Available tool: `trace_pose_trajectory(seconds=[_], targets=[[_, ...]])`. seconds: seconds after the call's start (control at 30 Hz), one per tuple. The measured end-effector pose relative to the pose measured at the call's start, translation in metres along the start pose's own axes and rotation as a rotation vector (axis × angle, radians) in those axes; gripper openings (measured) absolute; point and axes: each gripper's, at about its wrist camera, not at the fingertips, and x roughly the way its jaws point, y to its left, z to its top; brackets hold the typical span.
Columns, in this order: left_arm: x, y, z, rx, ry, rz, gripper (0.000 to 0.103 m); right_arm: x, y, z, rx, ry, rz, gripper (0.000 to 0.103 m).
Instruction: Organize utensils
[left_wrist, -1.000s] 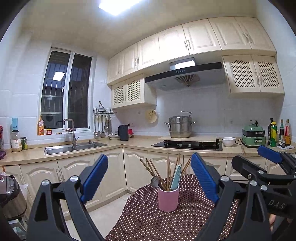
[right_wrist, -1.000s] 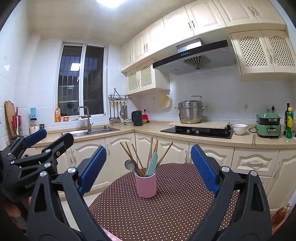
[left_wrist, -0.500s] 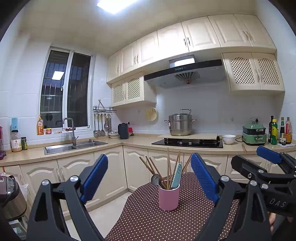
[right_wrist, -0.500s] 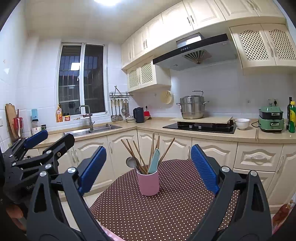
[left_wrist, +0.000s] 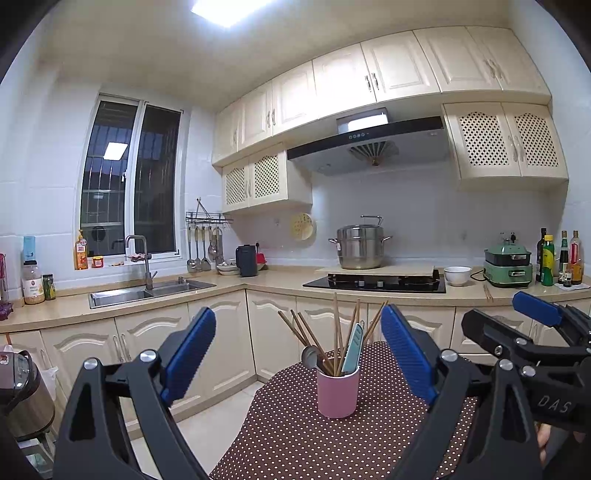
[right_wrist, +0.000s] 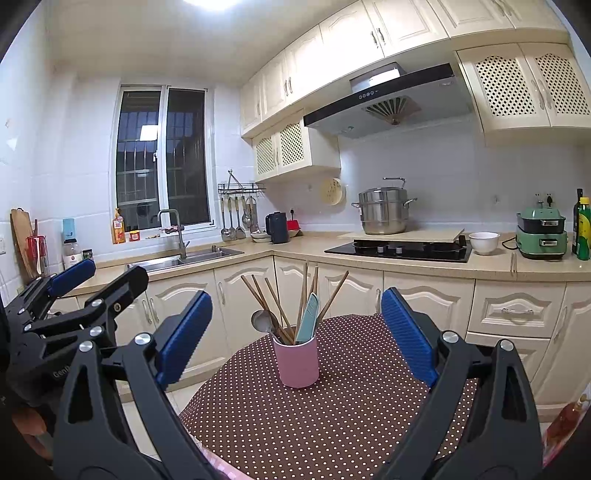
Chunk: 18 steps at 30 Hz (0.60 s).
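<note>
A pink cup (left_wrist: 338, 392) stands upright on a brown polka-dot table (left_wrist: 295, 435). It holds several wooden chopsticks (left_wrist: 335, 332), a metal spoon (left_wrist: 309, 357) and a pale teal utensil (left_wrist: 352, 348). The cup also shows in the right wrist view (right_wrist: 297, 362), with the chopsticks (right_wrist: 305, 295) and spoon (right_wrist: 261, 320). My left gripper (left_wrist: 299, 354) is open and empty, held back from the cup. My right gripper (right_wrist: 297, 332) is open and empty, also short of the cup. Each gripper shows at the edge of the other's view.
Kitchen counters run behind the table, with a sink (left_wrist: 147, 290), a hob (left_wrist: 375, 282) bearing a steel pot (left_wrist: 360, 247), a white bowl (left_wrist: 457, 275) and a green cooker (left_wrist: 509, 264). A rice cooker (left_wrist: 18, 395) stands low at the left.
Both cameras have tilted up and eased slightly nearer the cup. Both grippers stay open and empty.
</note>
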Motion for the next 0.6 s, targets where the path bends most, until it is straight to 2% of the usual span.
trace_pose_trajectory(seconds=[0.6], targets=[[-0.0003, 0.0005, -0.0003, 0.002, 0.001, -0.001, 0.089, -0.0018, 0.0008, -0.0016, 0.004, 0.002, -0.001, 0.092]])
